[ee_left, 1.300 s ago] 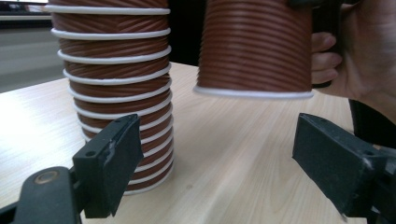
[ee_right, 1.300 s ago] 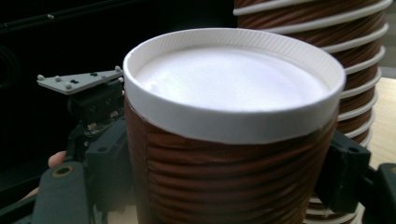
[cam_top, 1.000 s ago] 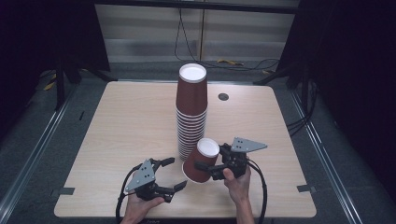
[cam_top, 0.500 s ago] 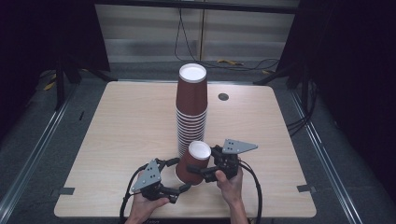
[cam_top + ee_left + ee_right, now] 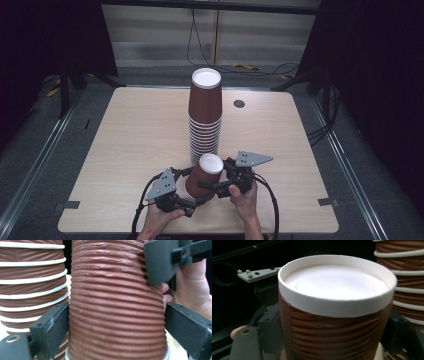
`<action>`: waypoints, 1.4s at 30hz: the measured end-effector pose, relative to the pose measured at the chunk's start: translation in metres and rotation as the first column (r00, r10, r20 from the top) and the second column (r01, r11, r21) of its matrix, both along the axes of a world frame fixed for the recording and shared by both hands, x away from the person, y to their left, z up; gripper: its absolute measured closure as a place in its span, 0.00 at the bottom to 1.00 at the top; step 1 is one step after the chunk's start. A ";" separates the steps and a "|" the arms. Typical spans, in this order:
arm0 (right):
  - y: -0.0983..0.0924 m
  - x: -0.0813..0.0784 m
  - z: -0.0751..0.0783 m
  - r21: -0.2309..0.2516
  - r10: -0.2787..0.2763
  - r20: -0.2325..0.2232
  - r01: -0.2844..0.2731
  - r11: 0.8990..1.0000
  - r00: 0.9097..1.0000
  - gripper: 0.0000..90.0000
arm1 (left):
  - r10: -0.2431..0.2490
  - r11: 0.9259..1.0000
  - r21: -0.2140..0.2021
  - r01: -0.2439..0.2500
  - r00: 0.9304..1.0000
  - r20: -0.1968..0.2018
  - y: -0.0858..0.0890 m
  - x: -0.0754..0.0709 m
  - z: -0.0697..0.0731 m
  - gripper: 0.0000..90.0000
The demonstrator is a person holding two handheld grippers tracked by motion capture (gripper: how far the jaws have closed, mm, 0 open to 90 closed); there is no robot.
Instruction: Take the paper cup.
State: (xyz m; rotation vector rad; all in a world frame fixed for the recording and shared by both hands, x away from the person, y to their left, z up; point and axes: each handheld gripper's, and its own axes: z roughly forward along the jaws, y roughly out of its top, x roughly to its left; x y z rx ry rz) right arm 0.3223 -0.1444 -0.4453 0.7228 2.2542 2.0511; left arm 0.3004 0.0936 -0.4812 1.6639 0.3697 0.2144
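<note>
A single brown ribbed paper cup (image 5: 204, 176) stands upside down, white base up, near the table's front edge. My right gripper (image 5: 212, 183) is shut on its side; one jaw presses the cup wall in the left gripper view. In the right gripper view the cup (image 5: 337, 315) sits between the right gripper's (image 5: 334, 336) jaws. My left gripper (image 5: 194, 201) reaches in from the left, low on the cup (image 5: 117, 302). Its jaws have just been opening and flank the cup's wide lower part, so the left gripper (image 5: 117, 323) is open around it.
A tall stack of the same upside-down cups (image 5: 205, 117) rises just behind the held cup, close to both grippers. A small dark round hole (image 5: 239, 103) marks the table's far side. The wooden table (image 5: 125, 135) has bare room left and right.
The right gripper brought the cup leftward and set it more upright. The left gripper's jaws went from shut to spread on either side of the cup's lower part.
</note>
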 end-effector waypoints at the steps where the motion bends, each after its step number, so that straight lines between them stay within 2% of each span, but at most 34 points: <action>1: 0.001 0.000 0.000 0.002 0.005 0.000 -0.005 1.000 1.000 0.23 | -0.008 1.000 0.000 0.008 1.000 -0.002 -0.001 0.000 0.000 0.08; 7: 0.007 -0.001 -0.003 0.006 0.024 -0.006 -0.024 1.000 1.000 0.23 | -0.001 1.000 -0.007 0.001 1.000 0.001 -0.004 0.002 0.001 0.09; 12: 0.010 -0.001 -0.004 0.007 0.031 -0.006 -0.031 0.999 0.999 0.23 | -0.007 1.000 0.006 0.007 1.000 0.006 -0.005 0.003 0.001 0.10; 15: 0.010 -0.001 -0.004 0.009 0.031 -0.006 -0.031 0.999 1.000 0.23 | -0.012 1.000 0.005 0.012 1.000 -0.009 -0.004 0.003 0.001 0.11; 21: 0.011 -0.001 -0.005 0.013 0.035 -0.002 -0.035 0.999 0.999 0.21 | -0.011 1.000 0.015 0.011 1.000 -0.009 -0.004 0.003 0.002 0.14; 27: 0.012 0.000 -0.005 0.009 0.016 -0.006 -0.016 1.000 1.000 0.15 | -0.028 0.999 0.042 0.029 0.999 -0.016 -0.003 0.003 0.004 0.15; 31: 0.013 0.000 -0.005 0.004 0.021 -0.010 -0.021 1.000 1.000 0.14 | -0.026 0.998 0.052 0.027 1.000 -0.011 -0.004 0.003 0.004 0.15; 34: 0.012 0.000 -0.005 -0.004 0.008 -0.021 -0.008 1.000 1.000 0.15 | -0.025 0.997 0.074 0.026 1.000 -0.013 -0.003 0.003 0.004 0.15; 42: 0.005 -0.001 0.000 0.012 -0.012 -0.005 0.012 1.000 1.000 0.14 | -0.016 0.997 0.077 0.017 1.000 -0.020 0.005 0.005 0.004 0.15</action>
